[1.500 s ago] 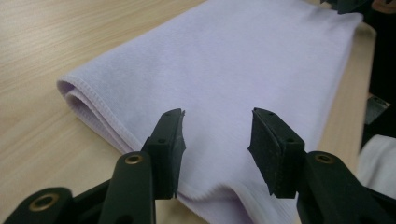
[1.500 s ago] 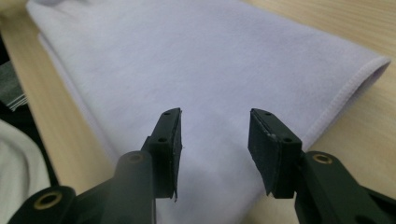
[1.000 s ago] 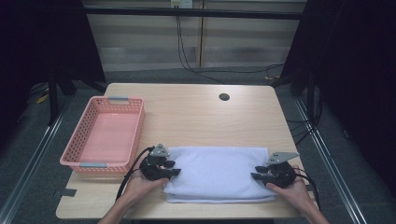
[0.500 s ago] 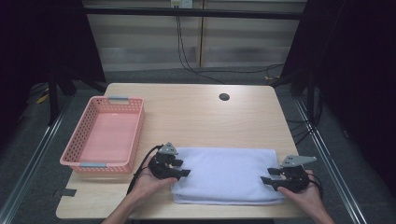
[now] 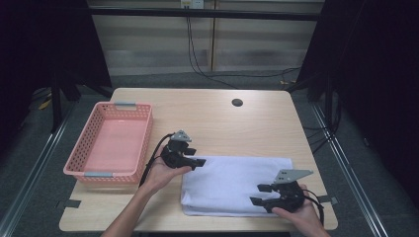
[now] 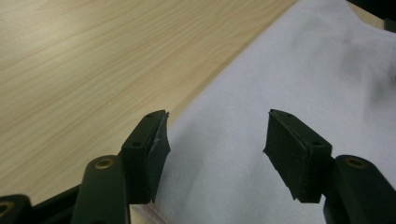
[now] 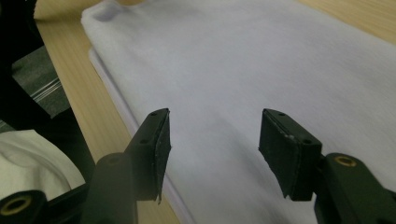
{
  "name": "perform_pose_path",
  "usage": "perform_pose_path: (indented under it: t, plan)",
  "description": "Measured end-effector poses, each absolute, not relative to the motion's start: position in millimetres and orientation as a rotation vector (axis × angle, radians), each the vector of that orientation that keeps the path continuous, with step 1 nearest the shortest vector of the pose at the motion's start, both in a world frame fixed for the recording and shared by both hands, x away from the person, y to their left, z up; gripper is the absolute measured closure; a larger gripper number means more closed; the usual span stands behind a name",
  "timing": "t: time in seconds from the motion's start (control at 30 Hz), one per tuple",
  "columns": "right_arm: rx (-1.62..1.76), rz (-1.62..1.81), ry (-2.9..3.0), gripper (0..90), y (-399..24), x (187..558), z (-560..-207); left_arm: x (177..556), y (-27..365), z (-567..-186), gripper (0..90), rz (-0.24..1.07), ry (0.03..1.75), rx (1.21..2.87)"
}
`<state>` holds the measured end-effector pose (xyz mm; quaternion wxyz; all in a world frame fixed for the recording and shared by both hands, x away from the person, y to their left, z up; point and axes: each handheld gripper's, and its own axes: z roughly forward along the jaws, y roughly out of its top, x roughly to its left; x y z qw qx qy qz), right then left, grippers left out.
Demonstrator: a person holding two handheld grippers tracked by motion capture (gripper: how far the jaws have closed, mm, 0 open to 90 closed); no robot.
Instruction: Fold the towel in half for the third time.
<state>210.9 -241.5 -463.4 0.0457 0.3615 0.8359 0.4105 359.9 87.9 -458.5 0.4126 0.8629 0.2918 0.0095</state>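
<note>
A white folded cloth (image 5: 232,182) lies flat on the near right part of the wooden table (image 5: 212,118). My left gripper (image 5: 200,162) hovers at the cloth's far left corner, pointing right. Its jaws stand open and have just been opening; below them are the cloth (image 6: 303,70) edge and bare wood (image 6: 70,70), with nothing between the pads. My right gripper (image 5: 257,194) sits over the cloth's near right part, pointing left. Its jaws have also just been opening and are open above the cloth (image 7: 233,60), holding nothing.
A pink plastic basket (image 5: 81,170) stands at the table's left side with nothing in it. A dark cable hole (image 5: 237,102) sits near the far edge. The table's near edge runs just below the cloth. Cables trail from both grippers.
Both grippers have opened and let go of the cloth's ends. The left hand has lifted and gone toward the far side; the right has swung out to the right, then back in over the cloth.
</note>
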Motion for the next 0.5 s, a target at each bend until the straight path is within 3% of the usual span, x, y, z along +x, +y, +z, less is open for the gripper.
perform_pose_path:
  t: [0.13, 0.5]
  plan:
    - [1.012, 1.275, 2.63, 42.5, -209, 225, -463, 366, 92, -460, 32.9, 0.034, 0.763, 2.159]
    - [0.828, 1.379, 2.778, 40.0, -122, 250, -460, 369, 107, -467, 28.6, 0.056, 0.822, 2.113]
